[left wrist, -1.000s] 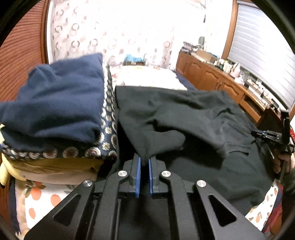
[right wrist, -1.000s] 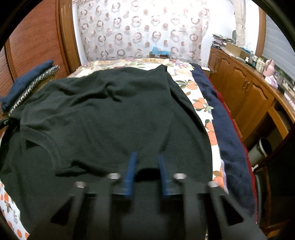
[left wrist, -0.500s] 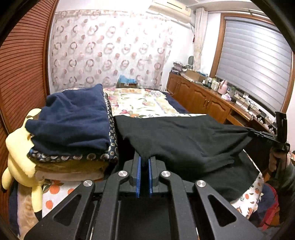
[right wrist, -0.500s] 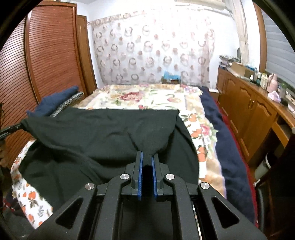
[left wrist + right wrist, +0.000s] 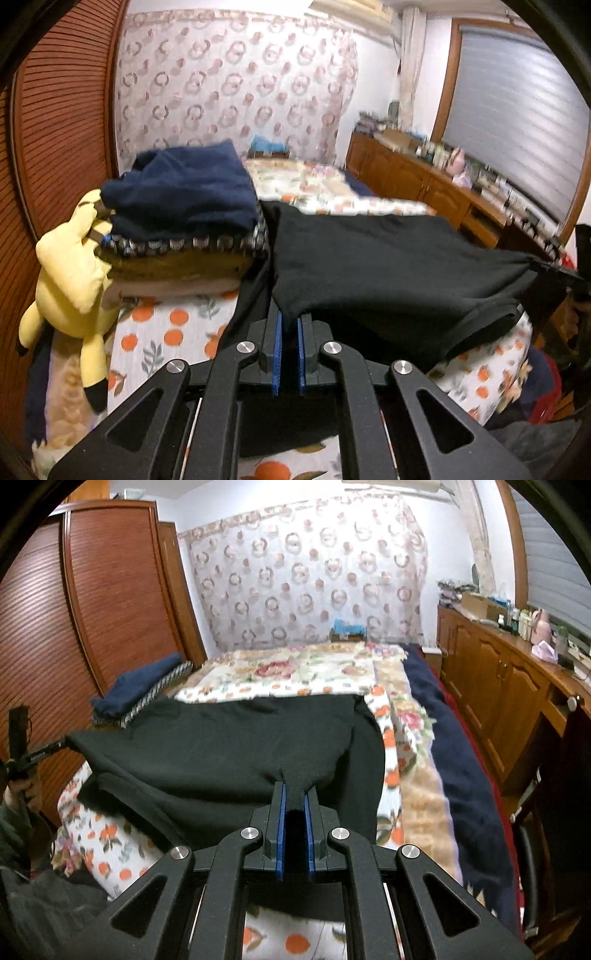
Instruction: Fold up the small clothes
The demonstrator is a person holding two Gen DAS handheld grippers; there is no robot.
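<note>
A black shirt (image 5: pixel 388 258) hangs stretched between both grippers above the floral bed; it also shows in the right wrist view (image 5: pixel 229 746). My left gripper (image 5: pixel 290 321) is shut on one corner of the shirt. My right gripper (image 5: pixel 294 794) is shut on the opposite corner. The right gripper appears at the far right of the left wrist view (image 5: pixel 554 269), the left gripper at the far left of the right wrist view (image 5: pixel 48 751). The shirt's lower part droops onto the bed.
A stack of folded clothes topped by a navy piece (image 5: pixel 181 199) sits on the bed's left, with a yellow plush toy (image 5: pixel 70 280) beside it. A wooden wardrobe (image 5: pixel 92 609) stands left, wooden cabinets (image 5: pixel 498 686) right. The bedspread (image 5: pixel 303 672) stretches ahead.
The right gripper closed on the shirt's corner. Both grippers then lifted the shirt off the bed and pulled back; it now hangs taut between them.
</note>
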